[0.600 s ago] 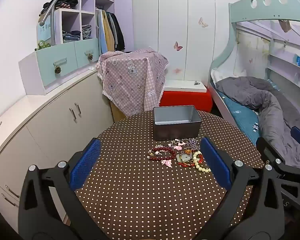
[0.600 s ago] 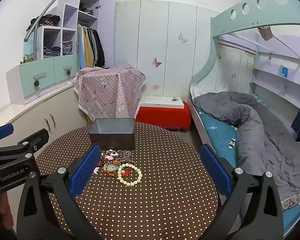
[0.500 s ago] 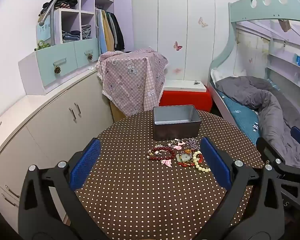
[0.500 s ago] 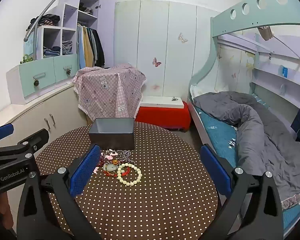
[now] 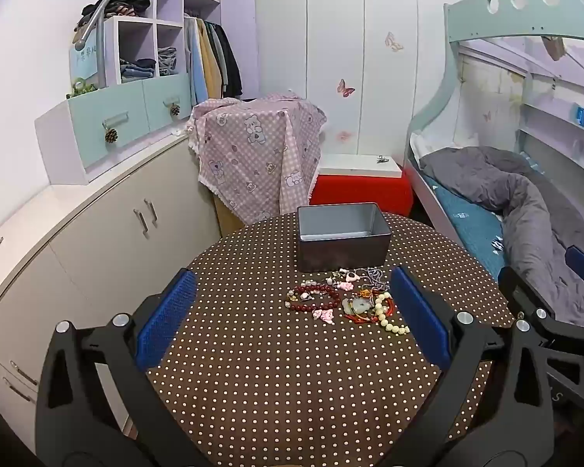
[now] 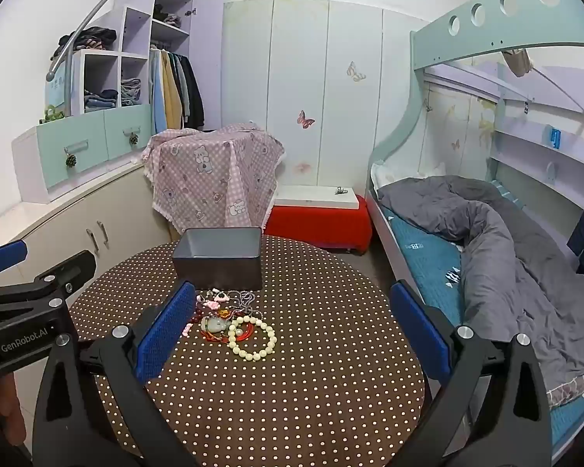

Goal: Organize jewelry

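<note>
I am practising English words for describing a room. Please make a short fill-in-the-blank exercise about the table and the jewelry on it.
1. The grey box on the table is ____ inside.
2. The jewelry pile lies on the tablecloth, ____ the box.
3. The jaws of the left gripper and the right gripper are ____.
4. The cream bead bracelet forms a ____.

Missing words: empty; outside; open; ring

Pink checked cloth with bear print, draped over a piece of furniture behind the round counter. Red storage box with white lid, just beside the cloth. Bunk bed, pale green frame; crumpled grey duvet on a teal sheet. White wardrobe doors with butterfly stickers. Open shelving holding folded clothes; hanging garments beside it. 2 mint drawers above a cream cabinet.
</note>
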Demonstrator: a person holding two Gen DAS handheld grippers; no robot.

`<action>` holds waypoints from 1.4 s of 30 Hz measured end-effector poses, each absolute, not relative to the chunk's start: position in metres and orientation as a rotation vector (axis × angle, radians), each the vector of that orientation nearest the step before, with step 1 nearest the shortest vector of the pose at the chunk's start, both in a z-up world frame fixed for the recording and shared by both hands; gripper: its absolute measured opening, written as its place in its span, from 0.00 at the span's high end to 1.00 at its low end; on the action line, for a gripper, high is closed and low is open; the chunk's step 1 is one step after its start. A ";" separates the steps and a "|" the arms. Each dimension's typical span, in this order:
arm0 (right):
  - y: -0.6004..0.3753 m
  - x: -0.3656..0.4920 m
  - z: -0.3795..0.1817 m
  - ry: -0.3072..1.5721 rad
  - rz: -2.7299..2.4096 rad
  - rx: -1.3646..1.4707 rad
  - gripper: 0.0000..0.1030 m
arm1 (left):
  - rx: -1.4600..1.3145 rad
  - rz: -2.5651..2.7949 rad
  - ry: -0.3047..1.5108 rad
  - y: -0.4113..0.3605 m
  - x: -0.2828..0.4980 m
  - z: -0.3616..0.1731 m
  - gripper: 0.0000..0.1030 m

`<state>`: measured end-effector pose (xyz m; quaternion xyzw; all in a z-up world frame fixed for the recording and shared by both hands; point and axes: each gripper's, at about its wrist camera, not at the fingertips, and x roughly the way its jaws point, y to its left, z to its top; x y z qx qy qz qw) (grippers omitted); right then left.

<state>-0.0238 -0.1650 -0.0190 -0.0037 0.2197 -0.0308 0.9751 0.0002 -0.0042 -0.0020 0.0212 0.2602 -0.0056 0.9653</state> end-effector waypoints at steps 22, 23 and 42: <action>-0.166 -0.023 -0.023 0.450 -0.059 -0.007 0.07 | 0.044 -0.013 0.531 -0.001 0.001 -0.005 0.06; -0.165 -0.022 -0.023 0.452 -0.058 -0.007 0.07 | 0.044 -0.014 0.534 0.000 0.002 -0.006 0.06; -0.176 0.029 -0.071 0.641 -0.084 0.016 0.07 | 0.017 -0.012 0.735 0.014 0.058 -0.061 0.06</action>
